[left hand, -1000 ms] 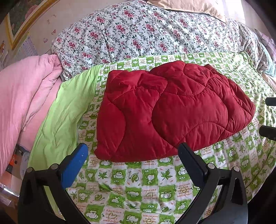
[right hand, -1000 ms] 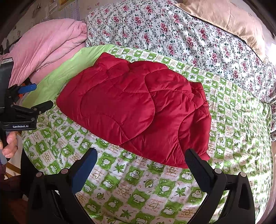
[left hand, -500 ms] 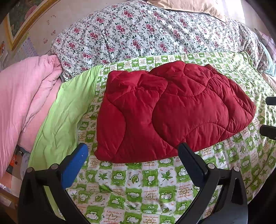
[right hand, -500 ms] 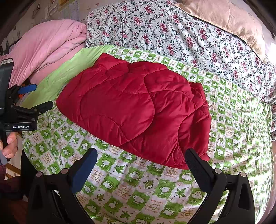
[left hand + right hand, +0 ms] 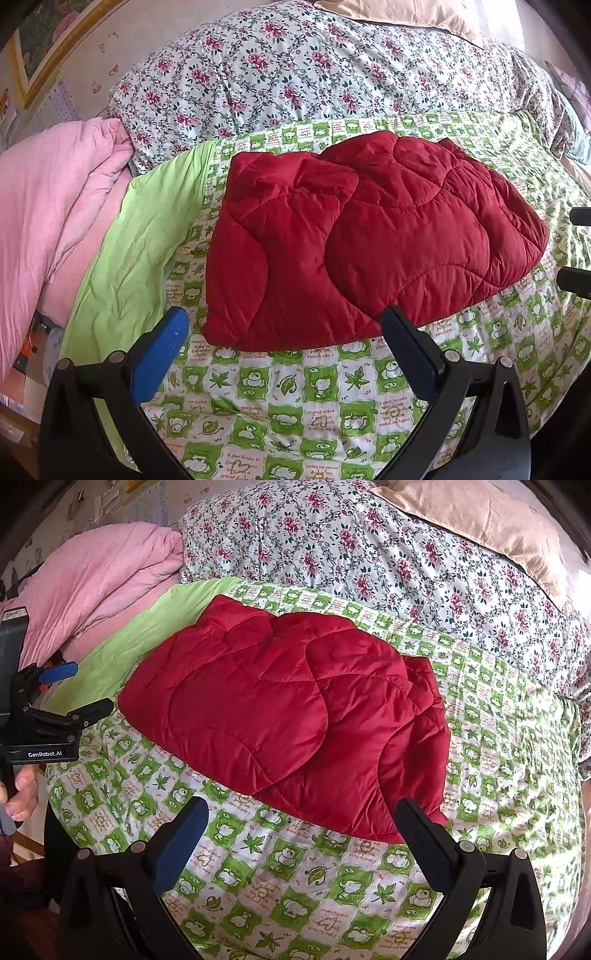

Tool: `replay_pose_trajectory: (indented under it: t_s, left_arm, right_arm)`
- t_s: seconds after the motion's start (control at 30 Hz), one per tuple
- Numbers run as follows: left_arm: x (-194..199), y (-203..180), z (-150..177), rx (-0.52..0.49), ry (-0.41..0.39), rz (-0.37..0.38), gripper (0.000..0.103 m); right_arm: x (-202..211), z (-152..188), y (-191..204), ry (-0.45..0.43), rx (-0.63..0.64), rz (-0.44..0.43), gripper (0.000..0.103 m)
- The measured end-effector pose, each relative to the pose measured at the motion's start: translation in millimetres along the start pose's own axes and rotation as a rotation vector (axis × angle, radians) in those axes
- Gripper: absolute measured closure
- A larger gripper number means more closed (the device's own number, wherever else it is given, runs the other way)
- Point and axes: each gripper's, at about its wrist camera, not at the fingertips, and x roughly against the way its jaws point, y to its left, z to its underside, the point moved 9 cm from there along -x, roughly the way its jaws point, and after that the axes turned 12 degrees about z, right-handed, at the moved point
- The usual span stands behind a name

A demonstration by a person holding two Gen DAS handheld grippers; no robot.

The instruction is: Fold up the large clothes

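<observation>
A red quilted jacket [image 5: 362, 236] lies folded into a compact bundle on the green and white checked blanket [image 5: 295, 387]; it also fills the middle of the right wrist view as the jacket [image 5: 288, 716]. My left gripper [image 5: 284, 321] hovers open just short of the jacket's near edge, nothing between its fingers. My right gripper [image 5: 303, 808] is likewise open and empty, near the jacket's right front corner. The left gripper [image 5: 85, 690] shows at the left edge of the right wrist view, held by a hand [image 5: 20, 794].
A floral quilt [image 5: 295, 74] is heaped behind the jacket, with a beige pillow [image 5: 480, 520] on top. A pink duvet [image 5: 48, 206] is piled at the left beside a plain green cover [image 5: 136, 258]. A framed picture [image 5: 44, 48] hangs on the wall.
</observation>
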Motion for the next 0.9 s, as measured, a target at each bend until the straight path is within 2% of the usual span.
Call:
replay_pose_trajectory:
  t_s: [0.9]
  left_arm:
    - [-1.0,6.0,-2.8,0.005,-0.005,-0.002,0.000]
  right_arm:
    - [-3.9,-0.8,1.0,0.004,-0.001,0.001,0.001]
